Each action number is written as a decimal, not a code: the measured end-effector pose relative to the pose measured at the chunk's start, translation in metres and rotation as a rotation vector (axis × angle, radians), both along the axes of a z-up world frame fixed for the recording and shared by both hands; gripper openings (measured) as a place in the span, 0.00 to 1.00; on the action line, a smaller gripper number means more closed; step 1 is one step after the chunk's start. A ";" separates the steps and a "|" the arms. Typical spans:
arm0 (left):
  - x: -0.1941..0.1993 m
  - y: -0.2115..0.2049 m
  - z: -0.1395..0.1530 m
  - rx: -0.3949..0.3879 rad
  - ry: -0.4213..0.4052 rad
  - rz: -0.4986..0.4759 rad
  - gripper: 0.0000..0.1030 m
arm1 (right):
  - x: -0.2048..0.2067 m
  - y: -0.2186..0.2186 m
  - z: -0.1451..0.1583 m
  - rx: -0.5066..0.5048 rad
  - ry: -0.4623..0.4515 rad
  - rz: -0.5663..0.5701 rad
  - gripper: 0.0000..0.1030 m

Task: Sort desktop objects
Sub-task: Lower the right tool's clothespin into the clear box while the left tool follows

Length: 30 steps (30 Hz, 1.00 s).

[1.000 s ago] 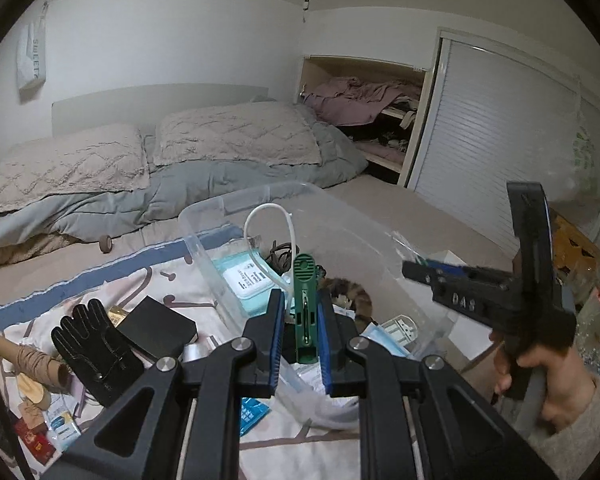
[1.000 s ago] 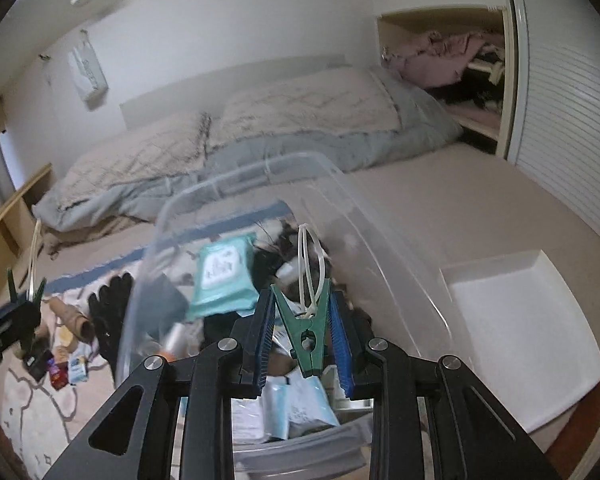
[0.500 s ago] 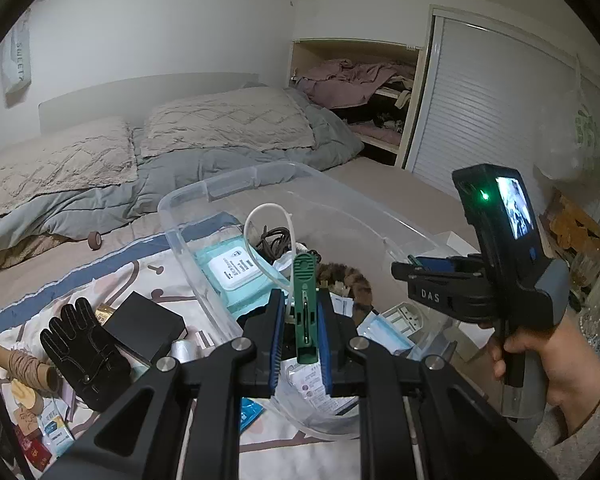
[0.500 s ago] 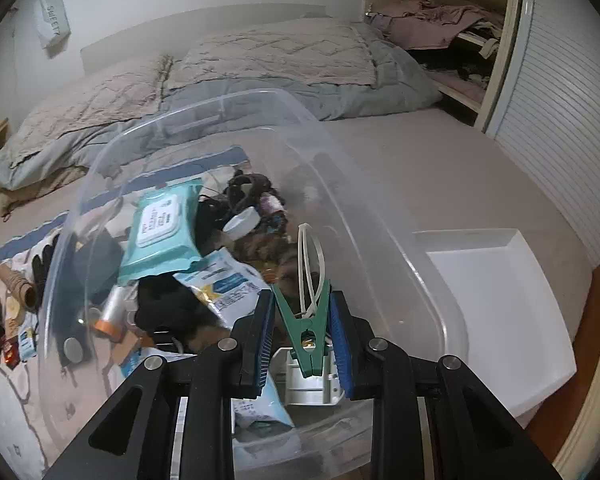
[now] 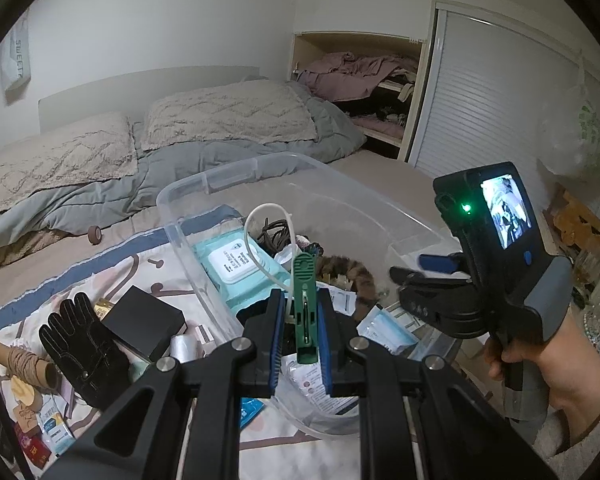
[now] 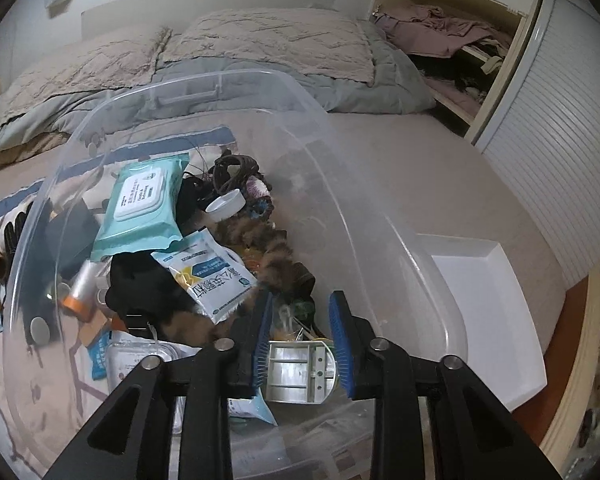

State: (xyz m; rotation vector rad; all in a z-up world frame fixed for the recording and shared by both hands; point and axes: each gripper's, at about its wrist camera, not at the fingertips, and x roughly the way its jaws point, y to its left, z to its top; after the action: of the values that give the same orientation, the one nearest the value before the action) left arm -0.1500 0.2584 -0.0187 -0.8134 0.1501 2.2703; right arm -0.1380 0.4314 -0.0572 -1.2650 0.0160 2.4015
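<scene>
My left gripper [image 5: 298, 320] is shut on a green clothespin [image 5: 305, 304] with a white loop [image 5: 266, 236], held over the near left side of the clear plastic bin [image 5: 220, 168]. My right gripper [image 6: 298, 334] is open and empty, low inside the bin [image 6: 380, 216]. A second green clip [image 6: 300, 310], blurred, lies between its fingers on the bin's contents. The right gripper also shows in the left wrist view [image 5: 428, 276]. The bin holds a teal wipes pack [image 6: 144, 204], a white and blue packet [image 6: 206, 274], a white cap [image 6: 226, 204] and a furry brown item [image 6: 276, 252].
Left of the bin on the patterned cloth lie a black glove [image 5: 82, 344], a black box [image 5: 144, 322], a twine spool [image 5: 24, 362] and small packets [image 5: 48, 428]. The white bin lid [image 6: 488, 292] lies right of the bin. Bed and pillows [image 5: 220, 112] are behind.
My right gripper has opened and let go of its green clip, which now lies in the bin. It has also moved lower into the bin. The left gripper still holds its clothespin.
</scene>
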 end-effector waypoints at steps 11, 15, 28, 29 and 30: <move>-0.004 0.014 -0.010 -0.031 -0.032 -0.005 0.15 | 0.011 -0.008 0.024 -0.056 0.133 0.019 0.76; -0.007 0.023 -0.014 -0.057 -0.045 0.003 0.15 | 0.019 -0.007 0.033 -0.084 0.185 0.008 0.76; -0.018 0.055 -0.037 -0.118 -0.135 0.009 0.15 | 0.041 0.016 0.040 -0.133 0.245 -0.023 0.76; -0.018 0.058 -0.039 -0.127 -0.141 0.007 0.15 | 0.042 0.016 0.041 -0.130 0.246 -0.021 0.76; -0.018 0.061 -0.040 -0.134 -0.147 0.006 0.15 | 0.043 0.016 0.041 -0.126 0.246 -0.019 0.76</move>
State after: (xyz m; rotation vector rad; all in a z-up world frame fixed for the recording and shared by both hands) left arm -0.1676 0.3192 -0.0587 -1.0482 0.2342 2.2153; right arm -0.0950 0.4472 -0.0163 -1.0071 0.2537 2.5583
